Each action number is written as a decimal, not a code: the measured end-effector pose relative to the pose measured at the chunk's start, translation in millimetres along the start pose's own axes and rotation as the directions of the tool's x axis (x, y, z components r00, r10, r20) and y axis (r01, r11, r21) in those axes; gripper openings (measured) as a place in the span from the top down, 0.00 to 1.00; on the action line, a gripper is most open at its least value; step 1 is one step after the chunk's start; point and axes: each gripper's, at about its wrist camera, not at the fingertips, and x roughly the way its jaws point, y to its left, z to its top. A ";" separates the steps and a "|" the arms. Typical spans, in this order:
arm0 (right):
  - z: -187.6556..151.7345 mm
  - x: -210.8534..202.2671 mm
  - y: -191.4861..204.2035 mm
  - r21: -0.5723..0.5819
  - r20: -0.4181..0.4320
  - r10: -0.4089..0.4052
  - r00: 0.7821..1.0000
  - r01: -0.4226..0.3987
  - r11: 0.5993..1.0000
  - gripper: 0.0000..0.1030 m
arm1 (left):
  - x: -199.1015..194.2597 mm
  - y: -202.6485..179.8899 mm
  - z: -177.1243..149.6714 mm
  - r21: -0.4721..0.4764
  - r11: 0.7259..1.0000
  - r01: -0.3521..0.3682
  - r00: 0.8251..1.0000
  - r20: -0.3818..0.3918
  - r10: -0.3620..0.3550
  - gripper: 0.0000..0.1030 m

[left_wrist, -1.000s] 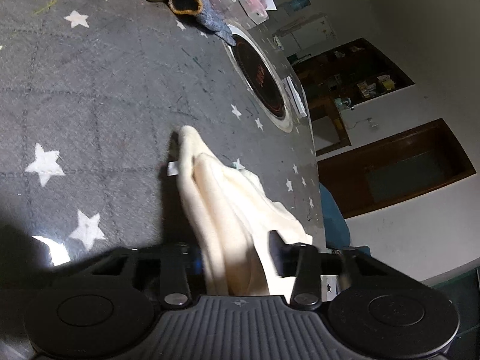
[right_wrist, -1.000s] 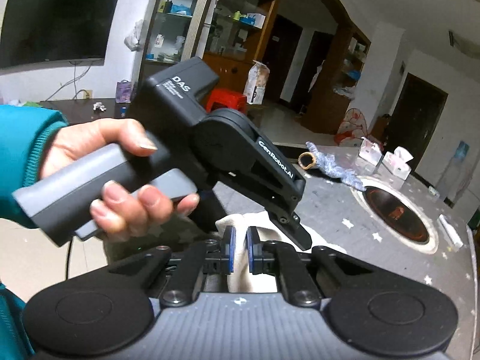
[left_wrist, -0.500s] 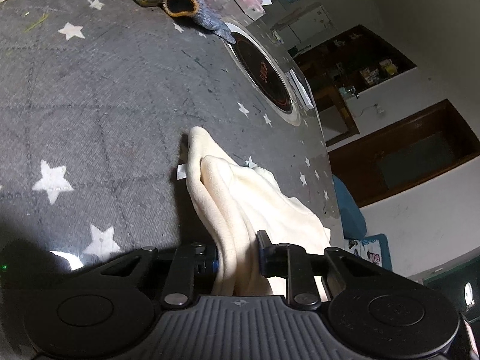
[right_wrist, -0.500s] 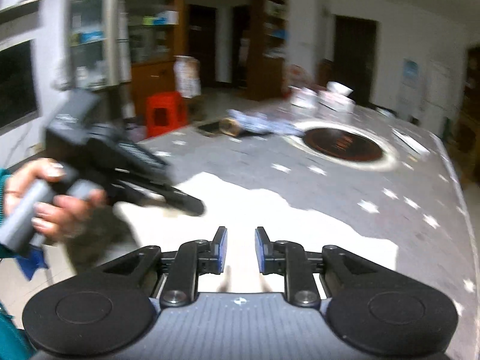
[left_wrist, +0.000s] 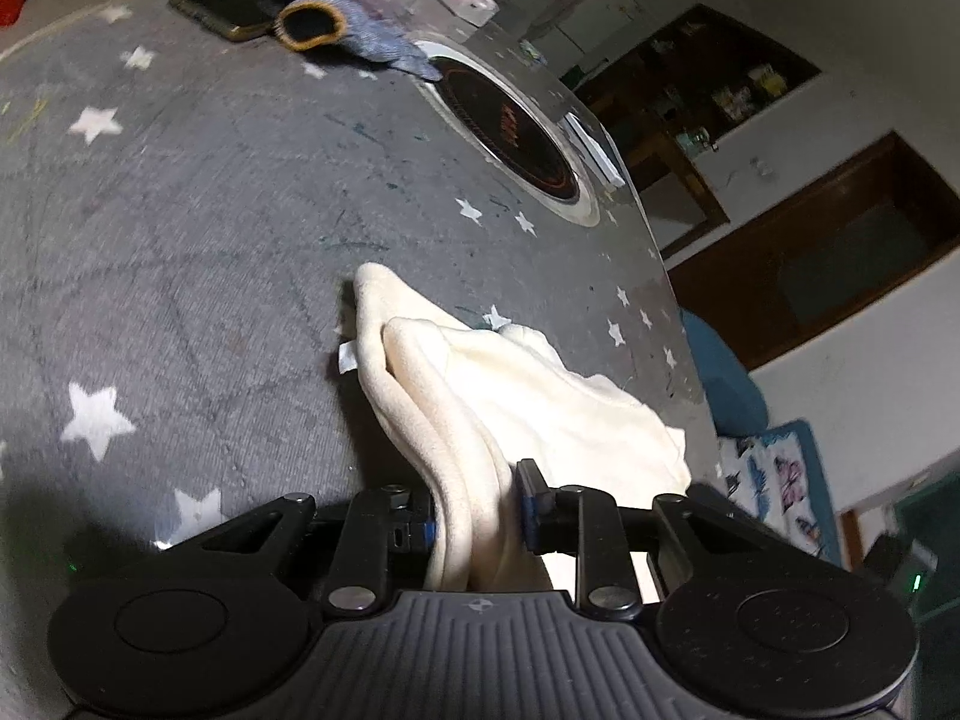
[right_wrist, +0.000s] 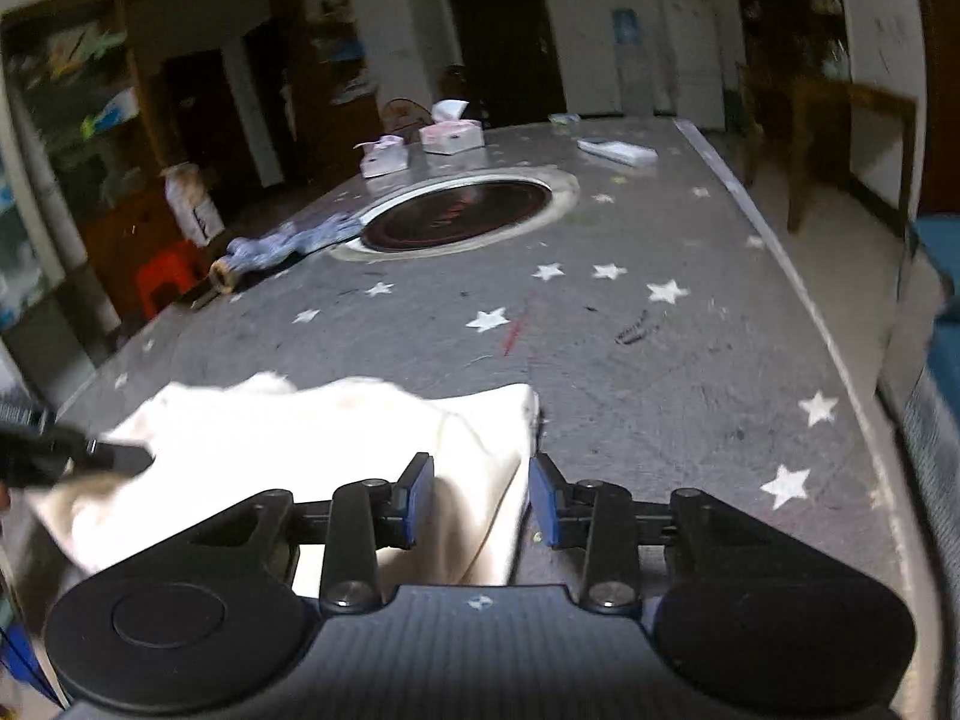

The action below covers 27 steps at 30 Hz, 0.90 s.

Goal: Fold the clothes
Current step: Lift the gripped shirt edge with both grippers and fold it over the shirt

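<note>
Dim room; white walls [right_wrist: 600, 12], dark doorway [right_wrist: 504, 42], wooden shelves [right_wrist: 72, 138].

Both views are taken low and close over the star-patterned table [right_wrist: 690, 360] — each facing along its own fingers. The cream garment [left_wrist: 510, 384] and round inset [right_wrist: 462, 213] are shared.

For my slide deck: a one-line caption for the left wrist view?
Left gripper pinching a bunched cream cloth on the star-patterned table.
</note>
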 end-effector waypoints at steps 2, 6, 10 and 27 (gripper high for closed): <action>1.8 7.2 -5.1 0.024 -0.004 0.006 1.000 -0.006 1.000 0.66 | 0.7 -4.0 0.8 0.032 0.999 -0.019 1.000 0.003 0.019 0.74; -0.2 18.0 -6.3 0.037 -0.014 0.021 1.000 -0.020 0.999 0.67 | 2.5 -10.5 2.5 0.084 0.995 -0.051 0.999 0.010 0.050 0.74; -1.0 14.3 1.9 0.006 0.005 0.010 1.000 -0.010 1.000 0.78 | 4.1 -18.8 3.9 0.147 0.986 -0.084 0.996 0.023 0.081 0.75; 6.0 -20.6 34.9 -0.142 0.154 -0.051 0.987 0.074 0.987 0.91 | 3.4 -76.6 11.6 0.417 0.898 -0.137 0.989 0.106 0.101 0.83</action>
